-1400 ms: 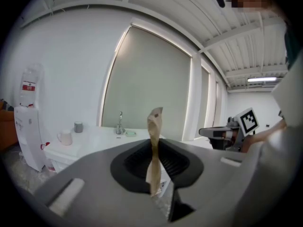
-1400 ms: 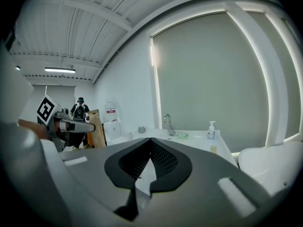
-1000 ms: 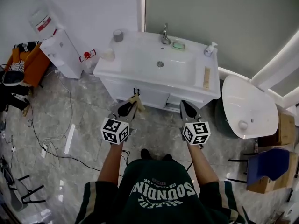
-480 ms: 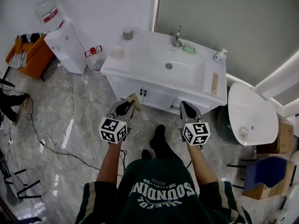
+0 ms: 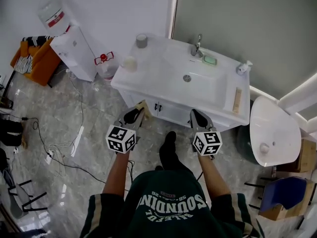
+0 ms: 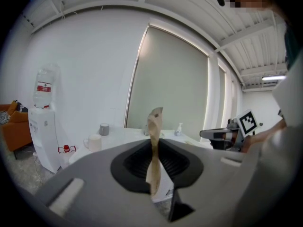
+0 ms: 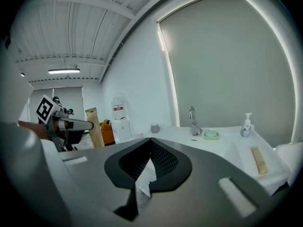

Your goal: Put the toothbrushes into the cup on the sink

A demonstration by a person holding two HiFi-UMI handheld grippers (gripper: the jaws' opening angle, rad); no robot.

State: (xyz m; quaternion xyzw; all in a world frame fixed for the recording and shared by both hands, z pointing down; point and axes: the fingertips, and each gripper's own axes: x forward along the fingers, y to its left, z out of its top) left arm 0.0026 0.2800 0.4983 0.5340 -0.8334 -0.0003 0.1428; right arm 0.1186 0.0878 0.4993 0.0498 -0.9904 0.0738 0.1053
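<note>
Transport stage, by judgement: the left gripper point(image 5: 137, 112) held a flat tan toothbrush point(image 6: 154, 145) upright in narrow jaws, well short of the sink point(image 5: 163, 90). The right gripper point(image 5: 196, 115) had its jaws together and empty. Good practice would be to keep the pinch firm and lower the brush end-first into the grey cup point(image 5: 141, 40), clear of the white mug point(image 5: 130, 62). The head view showed a second toothbrush point(image 5: 237, 99) on the sink's right rim. The left gripper view did not.

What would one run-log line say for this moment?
position: short of sink | left hand-held gripper: shut on toothbrush pack | right hand-held gripper: shut, empty | grey cup: on sink
</note>
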